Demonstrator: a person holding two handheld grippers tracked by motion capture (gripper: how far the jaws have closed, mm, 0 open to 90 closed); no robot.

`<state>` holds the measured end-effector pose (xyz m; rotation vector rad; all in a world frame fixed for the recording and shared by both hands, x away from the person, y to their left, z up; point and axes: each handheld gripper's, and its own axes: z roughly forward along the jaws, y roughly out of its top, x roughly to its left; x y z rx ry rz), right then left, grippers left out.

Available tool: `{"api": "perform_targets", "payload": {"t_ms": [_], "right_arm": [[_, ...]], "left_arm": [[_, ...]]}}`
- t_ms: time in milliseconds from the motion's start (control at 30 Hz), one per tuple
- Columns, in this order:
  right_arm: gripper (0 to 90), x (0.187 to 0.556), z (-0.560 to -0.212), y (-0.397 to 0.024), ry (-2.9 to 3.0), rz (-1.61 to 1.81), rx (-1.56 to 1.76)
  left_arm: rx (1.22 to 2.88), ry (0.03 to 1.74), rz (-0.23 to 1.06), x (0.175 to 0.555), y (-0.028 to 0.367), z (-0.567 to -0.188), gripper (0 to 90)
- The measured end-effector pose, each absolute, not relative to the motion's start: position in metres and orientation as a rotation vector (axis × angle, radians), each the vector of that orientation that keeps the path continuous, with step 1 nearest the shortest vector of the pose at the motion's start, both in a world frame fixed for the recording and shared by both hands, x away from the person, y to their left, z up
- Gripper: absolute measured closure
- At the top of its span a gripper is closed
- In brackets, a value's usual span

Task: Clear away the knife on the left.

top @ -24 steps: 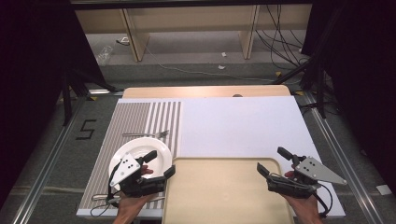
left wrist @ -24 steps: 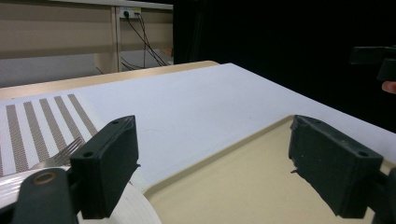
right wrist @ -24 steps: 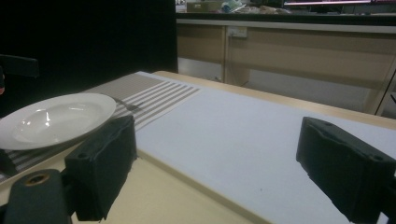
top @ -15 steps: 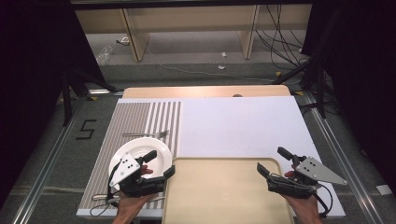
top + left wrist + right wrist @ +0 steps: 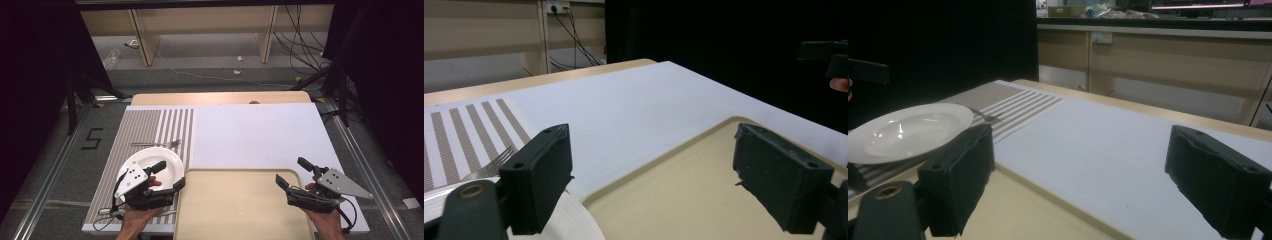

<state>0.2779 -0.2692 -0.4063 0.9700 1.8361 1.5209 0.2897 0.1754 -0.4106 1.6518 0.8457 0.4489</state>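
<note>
High view: both grippers sit at the near edge of the table (image 5: 250, 125), one on each side of a beige tray (image 5: 235, 205). The left gripper (image 5: 167, 176) hangs over the near rim of a white plate (image 5: 160, 157) that lies on a striped placemat (image 5: 145, 125), with a fork (image 5: 157, 144) just beyond the plate. The right gripper (image 5: 294, 172) hovers at the tray's right edge, over the white mat (image 5: 255, 135).

Left gripper view: jaws wide apart, nothing between them; the plate's rim (image 5: 574, 220) curves just under the left jaw, the tray (image 5: 684, 185) spreads ahead, and the fork's tines (image 5: 499, 157) peek out behind.

Right gripper view: jaws spread here too, empty; the plate (image 5: 908, 130) rests off to the left on the placemat, fork (image 5: 983, 117) beyond it.

Nothing grasped yet, so this looks like the approach. My read: the plate is the target, bound for the tray. Next, the left gripper needs to drop to the rim, straddle it and close.
</note>
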Motion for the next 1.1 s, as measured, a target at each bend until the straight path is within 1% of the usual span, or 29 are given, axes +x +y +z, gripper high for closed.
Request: {"api": "perform_targets", "payload": {"t_ms": [167, 333, 600, 833, 867, 1100], "right_arm": [[13.3, 0.277, -0.406, -0.269, 1.836, 1.525, 0.963], [13.6, 0.277, -0.406, -0.27, 1.832, 1.536, 0.969], [13.8, 0.277, -0.406, -0.27, 1.839, 1.535, 0.97], [13.9, 0.278, -0.407, -0.269, 1.846, 1.536, 0.965], [13.9, 0.278, -0.407, -0.269, 1.848, 1.536, 0.965], [14.0, 0.278, -0.407, -0.268, 1.858, 1.539, 0.963]], "left_arm": [[1.721, 0.834, 0.405, 0.292, 0.178, -0.406, 15.5], [1.747, 0.835, 0.403, 0.292, 0.182, -0.402, 15.4], [1.775, 0.876, 0.379, 0.294, 0.209, -0.389, 15.4], [1.849, 0.894, 0.391, 0.29, 0.226, -0.383, 15.4], [1.88, 0.902, 0.394, 0.288, 0.232, -0.382, 15.4], [1.976, 0.926, 0.415, 0.284, 0.247, -0.386, 15.8]]}}
